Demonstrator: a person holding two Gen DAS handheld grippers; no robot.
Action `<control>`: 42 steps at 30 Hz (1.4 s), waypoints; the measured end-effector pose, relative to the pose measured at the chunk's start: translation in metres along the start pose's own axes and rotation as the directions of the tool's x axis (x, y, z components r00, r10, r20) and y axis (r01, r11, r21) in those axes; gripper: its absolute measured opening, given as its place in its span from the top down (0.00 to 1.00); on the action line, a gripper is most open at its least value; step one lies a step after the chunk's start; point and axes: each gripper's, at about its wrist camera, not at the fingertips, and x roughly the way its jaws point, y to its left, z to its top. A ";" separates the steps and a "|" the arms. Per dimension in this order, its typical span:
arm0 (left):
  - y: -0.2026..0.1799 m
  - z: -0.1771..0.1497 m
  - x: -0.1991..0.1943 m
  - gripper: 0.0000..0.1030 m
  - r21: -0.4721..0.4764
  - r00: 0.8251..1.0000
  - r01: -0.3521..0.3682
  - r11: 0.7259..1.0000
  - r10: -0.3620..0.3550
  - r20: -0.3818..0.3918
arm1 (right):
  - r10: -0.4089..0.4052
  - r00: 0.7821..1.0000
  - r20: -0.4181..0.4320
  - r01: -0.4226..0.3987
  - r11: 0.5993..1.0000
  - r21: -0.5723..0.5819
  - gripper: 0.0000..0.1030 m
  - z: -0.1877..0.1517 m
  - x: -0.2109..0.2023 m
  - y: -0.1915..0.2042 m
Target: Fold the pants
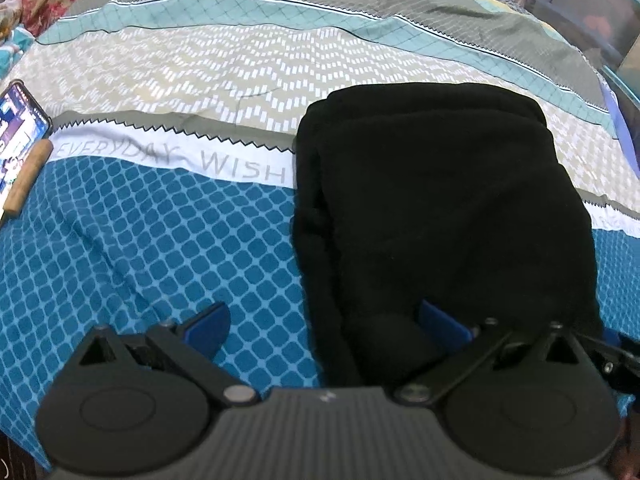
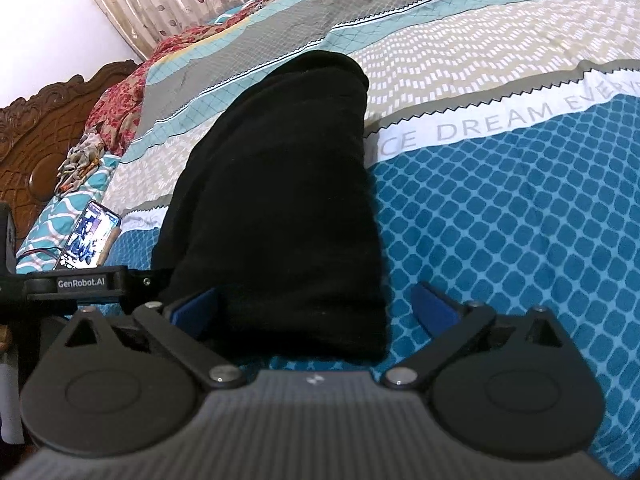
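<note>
1. We see black pants (image 1: 440, 208) folded into a compact bundle, lying on a patterned bedsheet (image 1: 168, 248) of blue, white and grey bands.
2. Our left gripper (image 1: 326, 322) stands wide open; the bundle's near left edge lies between its blue fingers (image 1: 212, 320), ungripped.
3. Our right gripper (image 2: 316, 308) is spread fully too, holding nothing, the bundle's near end between its fingers.
4. A lit phone (image 2: 90, 240) lies left of the pants, beside a wooden stick (image 1: 30, 176).
</note>
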 end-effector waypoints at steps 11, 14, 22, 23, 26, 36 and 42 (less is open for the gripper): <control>-0.005 0.001 -0.001 0.00 0.025 1.000 -0.025 0.999 0.025 0.002 | 0.000 1.000 -0.001 0.000 1.000 -0.001 0.00 -0.001 0.000 0.002; -0.006 0.001 -0.002 0.00 0.038 0.999 -0.034 0.999 0.033 0.004 | 0.005 1.000 -0.002 -0.005 1.000 -0.001 0.00 0.000 0.000 0.001; -0.015 0.008 -0.010 0.00 0.094 0.998 -0.063 0.994 0.064 0.001 | 0.035 0.999 -0.017 -0.036 0.999 -0.001 0.00 0.000 -0.006 -0.002; -0.013 0.010 -0.013 0.00 0.099 0.998 -0.058 0.993 0.058 0.003 | 0.043 0.999 -0.021 -0.043 0.999 0.006 0.00 0.001 -0.008 -0.003; 0.001 0.016 -0.033 0.00 0.079 0.998 -0.032 0.996 0.027 0.058 | 0.061 0.998 -0.021 -0.060 0.998 0.020 0.00 0.002 -0.019 -0.005; 0.057 0.029 -0.028 0.00 -0.162 0.965 0.260 0.952 -0.262 0.010 | 0.053 0.989 0.137 -0.056 0.998 0.015 0.00 0.026 -0.048 -0.019; 0.038 0.031 0.010 0.00 -0.176 0.941 0.320 0.931 -0.333 -0.054 | 0.089 0.994 0.069 -0.087 0.995 -0.039 0.00 0.042 -0.015 -0.010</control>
